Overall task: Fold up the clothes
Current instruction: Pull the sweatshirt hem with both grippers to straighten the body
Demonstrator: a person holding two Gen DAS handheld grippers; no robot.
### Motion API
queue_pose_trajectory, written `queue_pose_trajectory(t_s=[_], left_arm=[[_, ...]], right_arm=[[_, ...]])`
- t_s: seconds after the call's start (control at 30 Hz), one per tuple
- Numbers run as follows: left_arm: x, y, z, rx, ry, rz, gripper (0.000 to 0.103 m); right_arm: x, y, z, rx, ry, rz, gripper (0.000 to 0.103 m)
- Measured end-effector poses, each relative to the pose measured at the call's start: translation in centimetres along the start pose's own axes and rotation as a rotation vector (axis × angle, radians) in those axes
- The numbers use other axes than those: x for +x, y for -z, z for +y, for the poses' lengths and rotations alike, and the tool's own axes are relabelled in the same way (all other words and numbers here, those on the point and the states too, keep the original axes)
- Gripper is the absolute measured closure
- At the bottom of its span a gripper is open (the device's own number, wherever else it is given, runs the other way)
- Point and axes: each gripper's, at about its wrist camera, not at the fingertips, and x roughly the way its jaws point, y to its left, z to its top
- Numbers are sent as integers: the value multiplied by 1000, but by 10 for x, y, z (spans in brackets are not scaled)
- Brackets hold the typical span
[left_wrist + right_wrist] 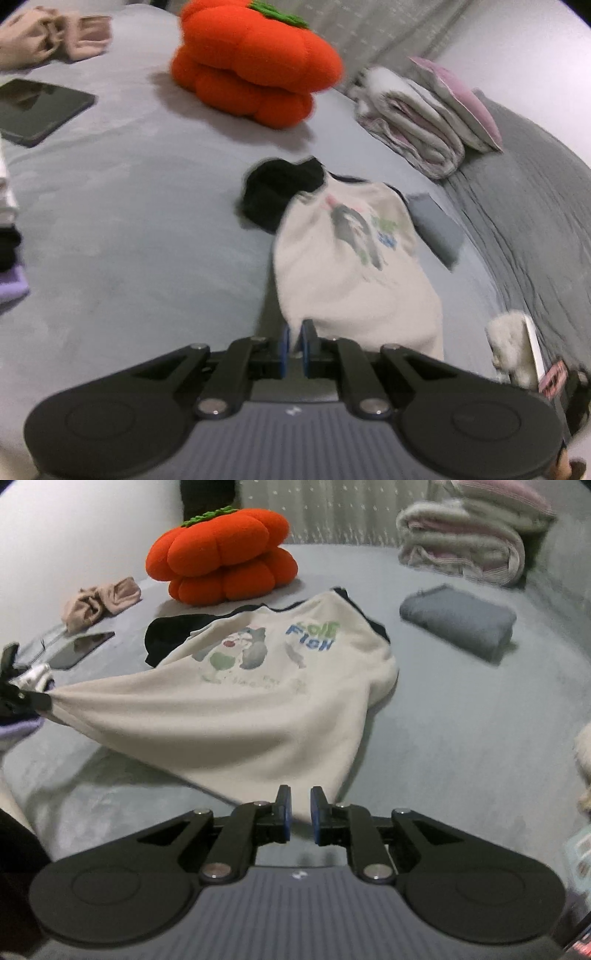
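Observation:
A cream T-shirt (343, 258) with a cartoon print and black sleeves lies part lifted on the grey bed (129, 240). My left gripper (295, 338) is shut on its near hem. In the right wrist view the same shirt (240, 709) is stretched toward the left edge, where the left gripper (42, 701) pinches one corner. My right gripper (299, 812) has its blue pads a little apart. The shirt's other hem corner hangs between them, and the pads do not press on it.
An orange pumpkin plush (221, 557) sits behind the shirt. Folded towels (469, 542) and a folded grey cloth (458, 624) lie at the right. A dark tablet (37, 107) and a bunched beige garment (99, 602) are at the left. Stacked clothes (7, 229) edge the left side.

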Motion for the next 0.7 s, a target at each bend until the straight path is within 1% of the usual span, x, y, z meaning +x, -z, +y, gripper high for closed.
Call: queue_pose_trajectory(t_s=[0.1, 0.27, 0.33, 0.37, 0.4, 0.43, 0.5, 0.57, 0.63, 0.7], left_arm=[[2, -10, 7, -47, -25, -49, 96], [14, -26, 15, -114, -89, -142, 96], [21, -28, 23, -153, -123, -175, 96], [24, -28, 29, -174, -137, -182, 96], [27, -28, 35, -195, -151, -184, 96], [30, -28, 40, -212, -161, -179, 96], [38, -28, 51, -249, -167, -148, 96], [42, -27, 57, -278, -155, -126, 96], [44, -27, 58, -272, -154, -119, 96], [43, -26, 57, -255, -156, -116, 96]], right_arm=[[1, 4, -12, 77, -37, 18, 86], [12, 8, -21, 143, -41, 51, 85], [17, 10, -22, 161, -44, 64, 81], [19, 10, -22, 167, -44, 68, 72], [20, 11, -22, 174, -43, 68, 62], [21, 11, -22, 179, -47, 63, 60], [24, 9, -21, 184, -55, 53, 60], [29, 5, -17, 180, -55, 44, 60], [39, 0, -11, 165, -45, 42, 60], [48, -4, -6, 173, -56, 46, 60]])
